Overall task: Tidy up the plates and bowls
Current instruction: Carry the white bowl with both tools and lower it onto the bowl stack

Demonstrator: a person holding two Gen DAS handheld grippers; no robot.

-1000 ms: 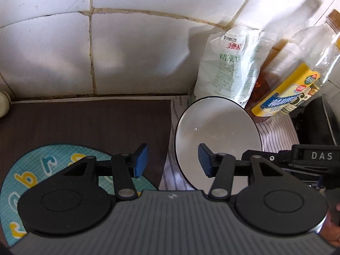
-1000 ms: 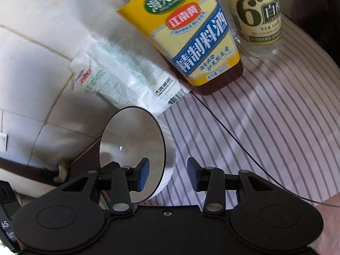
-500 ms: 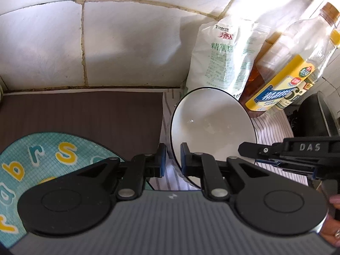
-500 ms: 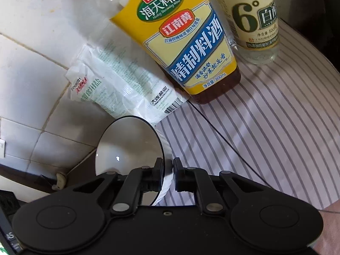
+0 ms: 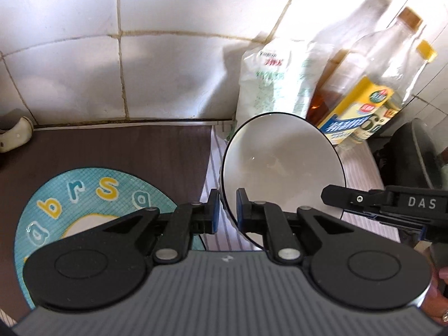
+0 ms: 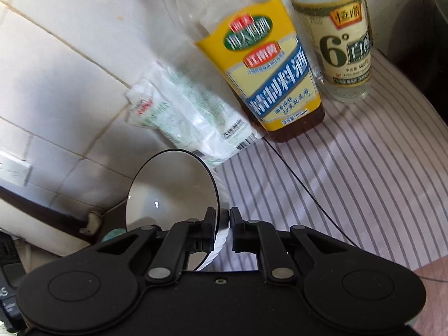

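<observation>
**Holding one white bowl by its rim with both grippers**

Gripping the rim of the white bowl (image 5: 282, 165) from two sides. Left gripper (image 5: 225, 210): fingers closed on the near-left edge of the rim, one blue pad outside the wall, one inside. Right gripper (image 6: 222, 231): fingers likewise closed across the rim, wall of the bowl pinched between them; in the left wrist view its black body enters from the right at the bowl's near-right edge.

Bowl position: tilted, opening turned toward the left, over the striped cloth (image 6: 350, 184) near the tiled wall (image 5: 168, 67). Whether its base touches the cloth cannot be told. Thin dark line runs around the rim.

Behind the bowl: white plastic bag (image 6: 196, 123) leaning on the wall, bottle with yellow label (image 6: 268, 75), smaller clear bottle (image 6: 344, 44), both upright on the cloth.

Left of the cloth: dark brown tabletop (image 5: 112, 151) with a round blue mat (image 5: 84, 193) bearing letters.
</observation>
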